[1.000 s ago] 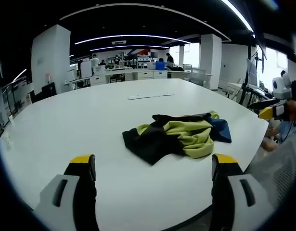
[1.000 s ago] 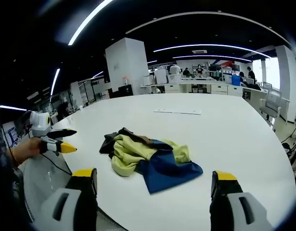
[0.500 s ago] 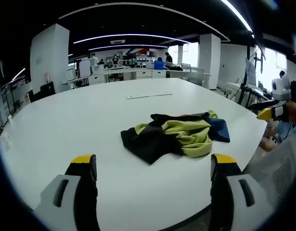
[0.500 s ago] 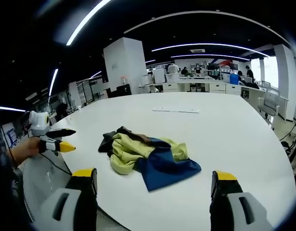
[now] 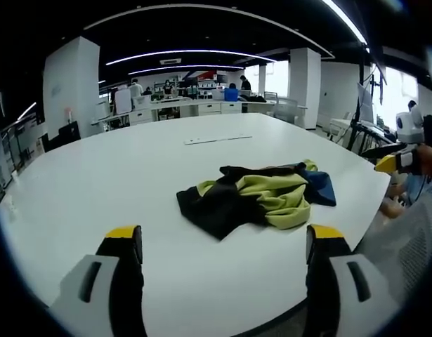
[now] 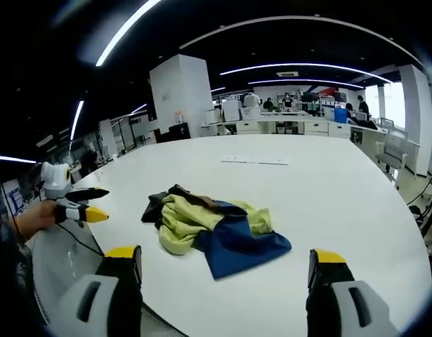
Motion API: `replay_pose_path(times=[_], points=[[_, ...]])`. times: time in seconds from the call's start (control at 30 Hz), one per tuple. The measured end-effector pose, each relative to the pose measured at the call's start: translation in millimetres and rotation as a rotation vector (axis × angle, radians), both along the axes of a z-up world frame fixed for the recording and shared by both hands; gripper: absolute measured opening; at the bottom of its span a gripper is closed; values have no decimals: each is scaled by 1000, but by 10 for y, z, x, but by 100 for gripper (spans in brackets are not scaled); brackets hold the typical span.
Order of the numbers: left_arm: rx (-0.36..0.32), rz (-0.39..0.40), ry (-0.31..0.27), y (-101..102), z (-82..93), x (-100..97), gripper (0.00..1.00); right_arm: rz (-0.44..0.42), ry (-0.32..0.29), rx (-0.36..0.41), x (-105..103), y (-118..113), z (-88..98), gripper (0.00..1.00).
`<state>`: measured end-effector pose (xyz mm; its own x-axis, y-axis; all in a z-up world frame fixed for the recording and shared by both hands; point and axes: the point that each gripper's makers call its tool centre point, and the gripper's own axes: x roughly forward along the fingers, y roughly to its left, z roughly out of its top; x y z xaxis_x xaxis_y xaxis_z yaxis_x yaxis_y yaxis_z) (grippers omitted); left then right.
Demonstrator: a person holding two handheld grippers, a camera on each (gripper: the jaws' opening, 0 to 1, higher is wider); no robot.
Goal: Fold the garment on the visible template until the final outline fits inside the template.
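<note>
Between the spread, empty left tongs (image 5: pixel 223 242) and right tongs (image 6: pixel 226 260), both held off the near edge, the garment (image 5: pixel 254 198) lies crumpled on the white table (image 5: pixel 117 175). It looks soft and light; a loose outer hem seems the best hold. Bare tabletop surrounds it, with a thin strip (image 5: pixel 219 140) beyond.

Bright, even light from ceiling strips (image 6: pixel 124 35) arcing across upper frame; window glare upper right. Soft shadows under garment (image 5: pixel 258 199). Heavy fisheye bending at edges; centre sharp.
</note>
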<state>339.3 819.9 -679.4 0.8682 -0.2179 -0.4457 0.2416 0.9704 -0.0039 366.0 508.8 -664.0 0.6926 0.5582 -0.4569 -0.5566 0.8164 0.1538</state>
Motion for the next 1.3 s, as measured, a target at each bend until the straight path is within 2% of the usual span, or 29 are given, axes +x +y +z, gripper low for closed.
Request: replay_pose_path(times=[0.43, 0.57, 0.77, 0.9, 1.1, 1.3], points=[[24, -23, 4, -34, -9, 16, 90, -3, 4, -2, 14, 8, -21, 98], [17, -32, 1, -61, 17, 26, 88, 6, -2, -3, 53, 18, 3, 97], [25, -46, -22, -131, 130, 141, 85, 40, -8, -7, 138, 36, 32, 95], [19, -69, -31, -198, 213, 236, 78, 49, -17, -4, 229, 37, 65, 88], [23, -87, -27, -267, 238, 388, 70, 62, -23, 1, 339, 40, 67, 78], [29, -90, -21, -353, 271, 535, 62, 90, 13, 42, 449, 71, 57, 71]])
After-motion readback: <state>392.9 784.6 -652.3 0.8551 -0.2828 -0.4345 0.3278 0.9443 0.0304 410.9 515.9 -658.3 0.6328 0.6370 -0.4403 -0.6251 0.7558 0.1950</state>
